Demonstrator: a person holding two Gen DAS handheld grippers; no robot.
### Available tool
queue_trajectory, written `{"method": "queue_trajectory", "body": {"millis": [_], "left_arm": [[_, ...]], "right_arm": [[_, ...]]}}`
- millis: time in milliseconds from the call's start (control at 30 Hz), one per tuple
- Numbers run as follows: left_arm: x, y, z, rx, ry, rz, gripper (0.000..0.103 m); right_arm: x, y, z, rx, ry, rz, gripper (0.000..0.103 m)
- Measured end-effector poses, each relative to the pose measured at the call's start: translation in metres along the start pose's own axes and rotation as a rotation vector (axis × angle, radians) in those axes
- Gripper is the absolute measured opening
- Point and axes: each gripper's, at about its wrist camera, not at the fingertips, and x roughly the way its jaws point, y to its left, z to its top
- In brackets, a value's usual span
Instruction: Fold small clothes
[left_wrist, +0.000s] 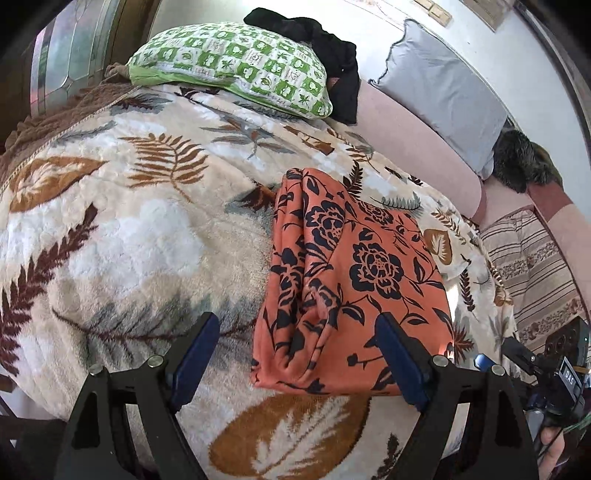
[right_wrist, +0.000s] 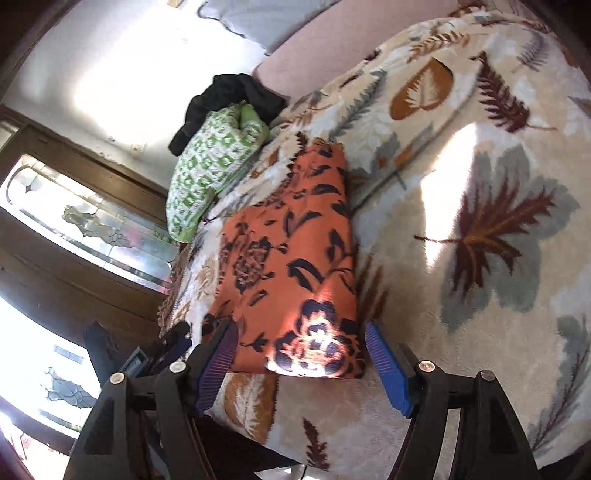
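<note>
An orange garment with a dark floral print (left_wrist: 347, 280) lies folded into a long rectangle on the leaf-patterned blanket (left_wrist: 129, 240). My left gripper (left_wrist: 295, 332) is open and empty, just above the garment's near left end, with the blue pads (left_wrist: 195, 354) on either side. In the right wrist view the same garment (right_wrist: 295, 266) lies ahead. My right gripper (right_wrist: 299, 350) is open and empty, with its jaws straddling the garment's near end. The right gripper's body also shows at the lower right of the left wrist view (left_wrist: 554, 369).
A green and white checked pillow (left_wrist: 236, 66) lies at the far end of the bed with a black garment (left_wrist: 325, 55) on it. A grey cushion (left_wrist: 443, 88) leans on a pink backrest (left_wrist: 417, 147). A striped cloth (left_wrist: 532, 266) lies right. A glass-panelled cabinet (right_wrist: 92, 229) stands beside the bed.
</note>
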Motion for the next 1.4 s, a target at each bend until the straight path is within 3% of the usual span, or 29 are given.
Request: {"method": "queue_trajectory", "body": {"millis": [133, 167, 200, 233, 267, 367, 433, 467, 533, 567, 600, 667, 733, 800, 867, 900, 967, 1033, 1233, 1333, 1400], "left_arm": [[0.01, 0.015, -0.005, -0.04, 0.039, -0.003, 0.086], [0.016, 0.017, -0.007, -0.035, 0.059, 0.009, 0.081], [0.027, 0.019, -0.01, -0.018, 0.11, 0.029, 0.045], [0.042, 0.024, -0.016, -0.027, 0.191, 0.032, 0.028], [0.05, 0.03, -0.02, -0.071, 0.23, -0.015, 0.028], [0.039, 0.019, -0.016, -0.033, 0.199, -0.003, 0.024], [0.028, 0.01, -0.009, -0.009, 0.189, -0.025, 0.023], [0.022, 0.005, -0.003, 0.005, 0.177, -0.035, 0.029], [0.008, -0.002, 0.013, 0.028, 0.108, -0.043, 0.054], [0.005, -0.007, 0.024, 0.047, 0.071, -0.036, 0.076], [0.006, -0.012, 0.037, 0.067, 0.038, -0.028, 0.083], [0.022, -0.019, 0.065, 0.11, 0.01, -0.025, 0.083], [0.054, -0.016, 0.09, 0.113, 0.047, -0.06, 0.083], [0.089, -0.012, 0.108, 0.074, 0.095, -0.058, 0.073], [0.115, -0.006, 0.111, 0.045, 0.178, -0.083, 0.022], [0.126, -0.003, 0.111, 0.031, 0.212, -0.07, 0.017], [0.143, 0.006, 0.108, 0.006, 0.239, -0.036, 0.016], [0.144, 0.015, 0.107, -0.041, 0.242, -0.073, 0.016], [0.101, -0.005, 0.1, 0.036, 0.183, -0.028, 0.019], [0.063, -0.021, 0.084, 0.125, 0.121, -0.03, 0.039], [0.041, -0.027, 0.069, 0.158, 0.085, -0.031, 0.057]], "right_arm": [[0.027, 0.038, 0.013, -0.092, 0.047, 0.049, 0.075], [0.035, 0.046, 0.016, -0.109, 0.059, 0.058, 0.075], [0.042, 0.052, 0.018, -0.124, 0.067, 0.066, 0.075], [0.05, 0.056, 0.02, -0.131, 0.079, 0.076, 0.076], [0.063, 0.055, 0.023, -0.122, 0.106, 0.082, 0.078], [0.102, 0.038, 0.023, -0.07, 0.195, 0.016, 0.079], [0.108, 0.027, 0.022, -0.035, 0.189, 0.037, 0.079], [0.107, 0.025, 0.022, -0.031, 0.18, 0.053, 0.079], [0.105, 0.023, 0.021, -0.028, 0.185, 0.064, 0.079], [0.105, 0.023, 0.021, -0.03, 0.188, 0.068, 0.079], [0.105, 0.022, 0.021, -0.033, 0.19, 0.071, 0.079], [0.105, 0.022, 0.02, -0.038, 0.19, 0.073, 0.079], [0.104, 0.021, 0.019, -0.038, 0.182, 0.077, 0.08], [0.103, 0.018, 0.018, -0.052, 0.179, 0.081, 0.08], [0.102, 0.019, 0.017, -0.068, 0.179, 0.087, 0.08], [0.101, 0.018, 0.016, -0.074, 0.18, 0.09, 0.08], [0.101, 0.017, 0.016, -0.08, 0.179, 0.099, 0.079], [0.101, 0.016, 0.014, -0.081, 0.179, 0.108, 0.079], [0.099, 0.017, 0.013, -0.076, 0.171, 0.097, 0.08], [0.092, 0.019, 0.013, -0.038, 0.163, 0.098, 0.079], [0.083, 0.023, 0.013, -0.029, 0.14, 0.102, 0.08]]}}
